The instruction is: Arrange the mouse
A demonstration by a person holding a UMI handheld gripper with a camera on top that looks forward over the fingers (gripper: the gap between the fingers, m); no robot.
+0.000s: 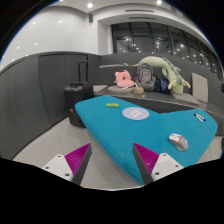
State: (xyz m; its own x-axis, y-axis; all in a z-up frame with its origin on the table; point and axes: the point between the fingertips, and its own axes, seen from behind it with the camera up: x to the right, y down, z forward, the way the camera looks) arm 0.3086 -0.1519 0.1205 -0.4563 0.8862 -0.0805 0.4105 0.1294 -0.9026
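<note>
A grey computer mouse (pixel 178 141) lies on a teal table (pixel 120 135), to the right of my right finger and a little ahead of it. My gripper (pixel 112 160) is open and empty, its magenta pads (pixel 148 157) wide apart, held over the table's near left edge. A white round disc (pixel 135 113) lies at the middle of the table, beyond the fingers. A small green object (pixel 113 105) lies farther back on the table. A white item (pixel 197 118) lies near the table's right side.
A dark suitcase (pixel 75 97) stands on the floor left of the table. A sofa with a pink plush toy (pixel 123 79) and a large green plush toy (pixel 160 72) stands behind the table. Grey floor (pixel 55 140) lies to the left.
</note>
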